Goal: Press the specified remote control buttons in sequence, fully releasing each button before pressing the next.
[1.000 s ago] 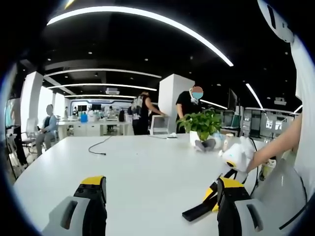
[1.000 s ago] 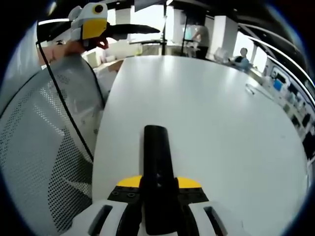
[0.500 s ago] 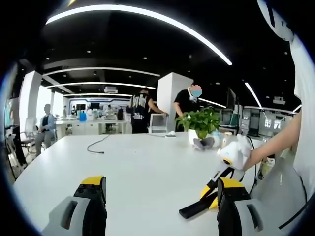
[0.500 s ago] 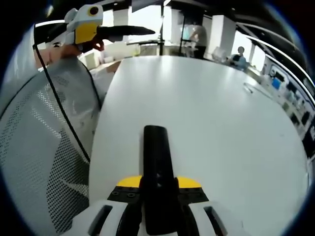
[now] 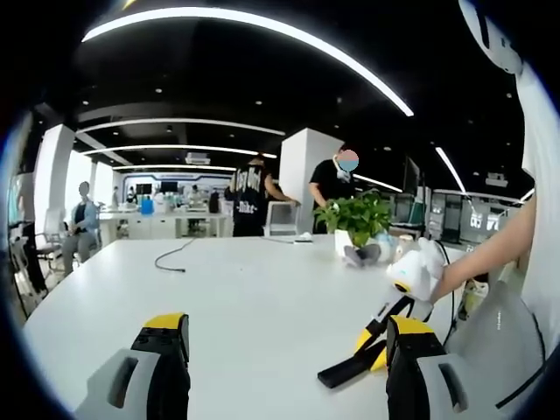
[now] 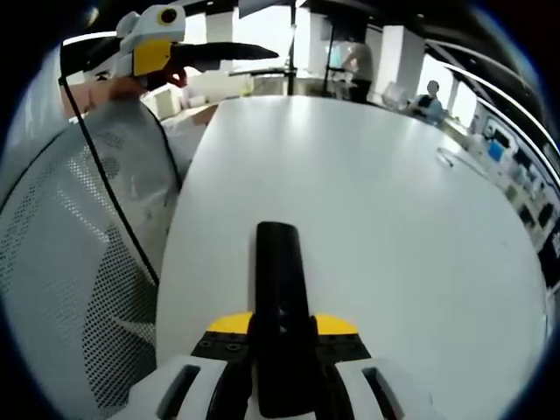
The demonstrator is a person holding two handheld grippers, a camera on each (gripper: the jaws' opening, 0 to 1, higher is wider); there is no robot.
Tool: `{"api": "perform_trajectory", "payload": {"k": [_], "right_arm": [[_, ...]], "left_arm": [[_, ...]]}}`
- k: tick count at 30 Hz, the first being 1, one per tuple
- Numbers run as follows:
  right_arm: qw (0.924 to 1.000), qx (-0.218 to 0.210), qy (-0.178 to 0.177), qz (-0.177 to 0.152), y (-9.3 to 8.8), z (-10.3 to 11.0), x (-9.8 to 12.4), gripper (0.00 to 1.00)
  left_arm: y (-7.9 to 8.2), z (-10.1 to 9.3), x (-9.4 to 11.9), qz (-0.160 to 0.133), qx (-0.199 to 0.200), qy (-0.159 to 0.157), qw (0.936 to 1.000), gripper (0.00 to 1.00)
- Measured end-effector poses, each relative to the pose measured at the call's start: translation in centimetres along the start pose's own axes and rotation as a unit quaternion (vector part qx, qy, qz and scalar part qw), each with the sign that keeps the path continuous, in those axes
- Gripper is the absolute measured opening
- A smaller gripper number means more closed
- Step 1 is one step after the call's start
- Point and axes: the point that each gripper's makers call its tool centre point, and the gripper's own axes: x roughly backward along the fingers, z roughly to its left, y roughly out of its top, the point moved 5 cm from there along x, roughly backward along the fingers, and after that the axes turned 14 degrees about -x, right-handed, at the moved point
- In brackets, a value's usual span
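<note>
A slim black remote control (image 6: 280,297) sticks forward out of my right gripper (image 6: 282,325), which is shut on its near end above the white table (image 6: 367,201). In the left gripper view the same remote (image 5: 346,370) slants down toward the table, held by the right gripper (image 5: 372,348) at the lower right. My left gripper (image 5: 284,350) is open, its jaws spread wide with nothing between them. In the right gripper view the left gripper (image 6: 258,31) hovers at the upper left, off the table's edge.
A potted plant (image 5: 359,223) and small items stand at the table's far right, and a loose cable (image 5: 175,258) lies further left. A mesh chair back (image 6: 70,262) with a black cord is beside the table edge. People stand beyond the table.
In the left gripper view the right gripper and the remote have drifted slightly to the left and lower. The left gripper's jaws stay as wide apart as before.
</note>
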Motion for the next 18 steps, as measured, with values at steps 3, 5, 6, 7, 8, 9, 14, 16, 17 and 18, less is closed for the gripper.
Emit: {"api": "perform_trajectory", "payload": {"k": [3, 5, 6, 7, 8, 9, 14, 16, 17, 18], "right_arm": [[1.0000, 0.002, 0.000, 0.005, 0.10, -0.08, -0.01, 0.21], [1.0000, 0.002, -0.001, 0.007, 0.14, -0.23, -0.01, 0.21], [1.0000, 0.003, -0.001, 0.008, 0.14, -0.36, -0.02, 0.21], [1.0000, 0.002, -0.001, 0.009, 0.17, -0.42, -0.01, 0.21], [1.0000, 0.002, -0.001, 0.009, 0.18, -0.50, 0.00, 0.21], [1.0000, 0.002, -0.001, 0.010, 0.17, -0.57, -0.02, 0.21], [0.9999, 0.004, -0.001, 0.013, 0.22, -0.76, 0.04, 0.21], [0.9999, 0.005, -0.001, 0.015, 0.24, -0.87, 0.01, 0.21], [0.9999, 0.006, -0.001, 0.016, 0.24, -0.88, 0.01, 0.21], [0.9999, 0.006, -0.001, 0.016, 0.24, -0.93, 0.01, 0.21]], "left_arm": [[-0.04, 0.07, 0.00, 0.000, -0.002, 0.002, 1.0000, 0.96], [-0.10, 0.16, 0.02, 0.001, -0.002, 0.004, 1.0000, 0.96], [-0.09, 0.20, 0.03, 0.000, -0.001, 0.005, 1.0000, 0.96], [-0.08, 0.25, 0.04, 0.000, -0.001, 0.006, 1.0000, 0.96], [-0.06, 0.28, 0.04, -0.001, 0.000, 0.007, 1.0000, 0.96], [-0.07, 0.28, 0.04, -0.001, 0.000, 0.007, 1.0000, 0.96], [-0.08, 0.19, 0.02, 0.000, -0.001, 0.008, 1.0000, 0.96], [-0.12, 0.20, 0.02, 0.001, -0.002, 0.008, 1.0000, 0.96], [-0.11, 0.21, 0.02, 0.000, -0.001, 0.008, 1.0000, 0.96], [-0.11, 0.22, 0.02, 0.000, -0.001, 0.008, 1.0000, 0.96]]}}
